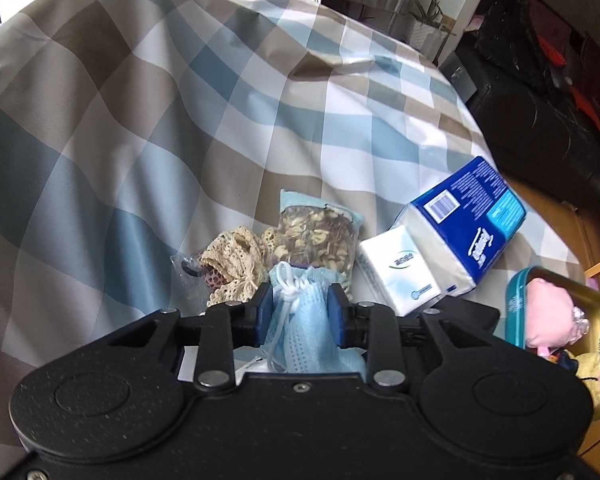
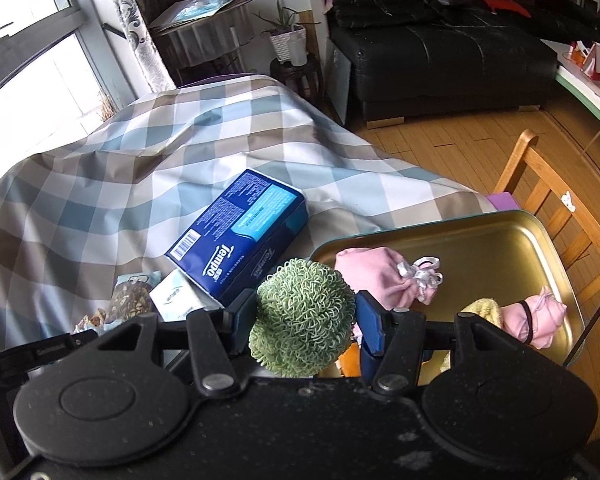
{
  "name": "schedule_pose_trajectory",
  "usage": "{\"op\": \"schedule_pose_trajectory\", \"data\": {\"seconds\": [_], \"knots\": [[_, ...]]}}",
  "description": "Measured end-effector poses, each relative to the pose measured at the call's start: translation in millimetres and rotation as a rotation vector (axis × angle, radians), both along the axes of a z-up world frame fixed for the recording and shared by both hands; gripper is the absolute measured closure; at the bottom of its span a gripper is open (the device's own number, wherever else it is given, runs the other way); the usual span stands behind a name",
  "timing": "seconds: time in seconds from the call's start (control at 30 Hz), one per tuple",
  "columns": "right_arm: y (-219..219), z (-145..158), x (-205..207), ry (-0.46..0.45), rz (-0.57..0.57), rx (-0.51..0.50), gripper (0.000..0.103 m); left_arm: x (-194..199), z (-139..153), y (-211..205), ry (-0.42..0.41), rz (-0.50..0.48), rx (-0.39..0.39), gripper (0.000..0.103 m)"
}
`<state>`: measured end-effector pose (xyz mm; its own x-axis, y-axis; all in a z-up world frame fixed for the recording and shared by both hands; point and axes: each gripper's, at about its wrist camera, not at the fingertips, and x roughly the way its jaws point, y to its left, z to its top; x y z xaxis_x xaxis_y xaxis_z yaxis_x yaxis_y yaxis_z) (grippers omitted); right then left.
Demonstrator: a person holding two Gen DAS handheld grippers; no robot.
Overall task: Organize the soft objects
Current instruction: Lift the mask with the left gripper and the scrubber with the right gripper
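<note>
The right tongs (image 2: pixel 304 316), pinching the green ball (image 2: pixel 302 316), sit nearest the tray (image 2: pixel 540 240) just ahead-right, while the left tongs (image 1: pixel 300 306) pinch the blue mask (image 1: pixel 306 320), tray far right.

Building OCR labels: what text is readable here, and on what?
"Tempo": side of the blue tissue pack, printed twice.
Barcode and fine print on the same pack: too small to read.
Logo on the white tissue pack: blurred, unreadable.
Nothing else carries text.
</note>
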<state>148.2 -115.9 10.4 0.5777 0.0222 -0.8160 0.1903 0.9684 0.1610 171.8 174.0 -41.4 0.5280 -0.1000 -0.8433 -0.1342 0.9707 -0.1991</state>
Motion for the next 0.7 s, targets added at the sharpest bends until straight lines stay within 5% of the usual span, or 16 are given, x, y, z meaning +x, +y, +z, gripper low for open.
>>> {"op": "schedule_pose_trajectory", "data": {"seconds": [0.27, 0.43, 0.7], "knots": [[-19, -3, 0, 0.010, -0.058, -0.013, 0.049, -3, 4, -11, -0.011, -0.040, 0.030, 0.075], [-19, -7, -1, 0.027, -0.053, -0.009, 0.049, 1, -8, -15, 0.041, -0.055, 0.056, 0.050], [-14, -12, 2, 0.039, -0.039, -0.023, 0.049, 6, -27, -33, 0.096, -0.100, 0.143, 0.045]]}}
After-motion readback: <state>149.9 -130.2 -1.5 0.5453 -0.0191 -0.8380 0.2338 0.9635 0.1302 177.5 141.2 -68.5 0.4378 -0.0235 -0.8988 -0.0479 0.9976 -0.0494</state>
